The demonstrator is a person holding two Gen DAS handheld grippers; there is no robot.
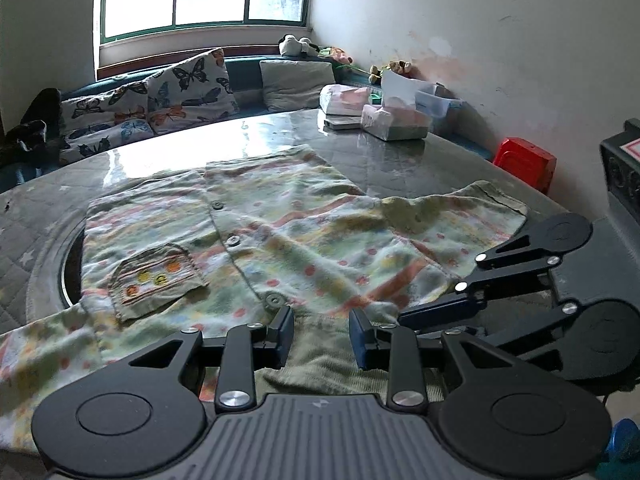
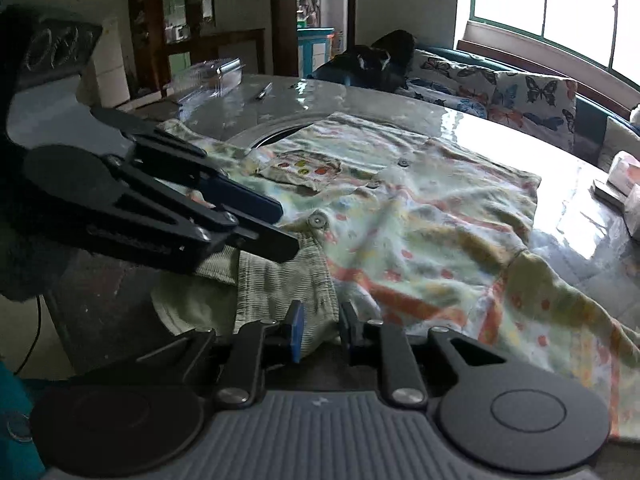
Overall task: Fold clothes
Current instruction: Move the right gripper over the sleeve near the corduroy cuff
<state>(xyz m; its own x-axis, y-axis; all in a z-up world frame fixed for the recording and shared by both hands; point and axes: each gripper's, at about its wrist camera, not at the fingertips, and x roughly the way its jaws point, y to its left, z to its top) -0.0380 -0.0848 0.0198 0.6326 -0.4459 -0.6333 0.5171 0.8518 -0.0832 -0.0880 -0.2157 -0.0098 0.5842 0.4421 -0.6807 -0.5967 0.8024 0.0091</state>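
On glossy grey table (image 1: 400,152), lying flat for folding: pastel patterned button-front shirt (image 1: 280,232); left gripper (image 1: 321,334) and right gripper (image 2: 321,328) hovering open at ribbed collar (image 2: 280,292).

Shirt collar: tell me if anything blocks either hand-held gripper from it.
Nothing visible does. The left hand-held gripper and right hand-held gripper are both open right at the shirt's ribbed collar.

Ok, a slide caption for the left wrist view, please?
Left gripper, open, poised over the collar of a buttoned patterned shirt spread on the table.
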